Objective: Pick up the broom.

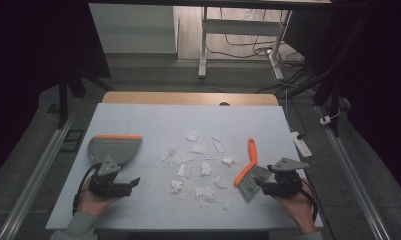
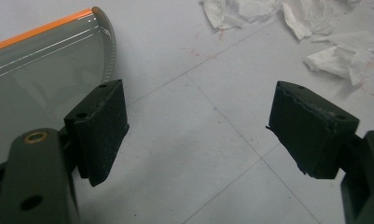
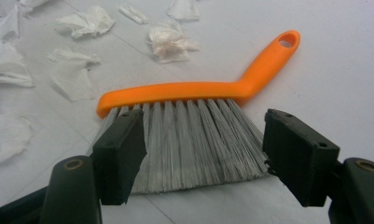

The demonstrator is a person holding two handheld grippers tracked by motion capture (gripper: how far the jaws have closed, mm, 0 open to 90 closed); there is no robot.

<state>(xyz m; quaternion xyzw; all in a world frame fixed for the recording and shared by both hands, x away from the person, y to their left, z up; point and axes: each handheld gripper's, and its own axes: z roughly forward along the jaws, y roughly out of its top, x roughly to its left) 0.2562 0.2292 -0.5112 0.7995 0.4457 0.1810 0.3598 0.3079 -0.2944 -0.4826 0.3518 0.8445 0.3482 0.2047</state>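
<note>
Two sets of hand-held tongs rest low on a white surface (image 1: 138, 125) strewn with torn tissue. At the person's left, the left tongs (image 1: 130, 184) sit with their jaws spread wide and nothing between them; the left gripper view shows bare white surface in the gap, with the grey dustpan (image 2: 40, 79) and its orange edge lying just beyond the left-hand jaw, apart from it. Seen from above, the dustpan (image 1: 113, 148) lies flat near the left edge of the surface, just ahead of the left hand (image 1: 95, 200).

At the person's right, the right tongs (image 1: 264, 187) are likewise apart, their jaws standing on either side of the grey bristles of an orange-handled brush (image 3: 198, 91) without closing on them. The brush (image 1: 249, 167) lies flat on the surface, bristles toward the person, its handle angling away and ending in a hanging hole. The right hand (image 1: 298, 207) grips the tool from behind.

Between dustpan and brush, crumpled scraps of tissue (image 1: 198, 170) lie scattered across the middle of the surface; several of the scraps (image 3: 170, 42) appear just beyond the brush in the right gripper view, and more (image 2: 334, 60) appear at the upper right of the left gripper view.
</note>
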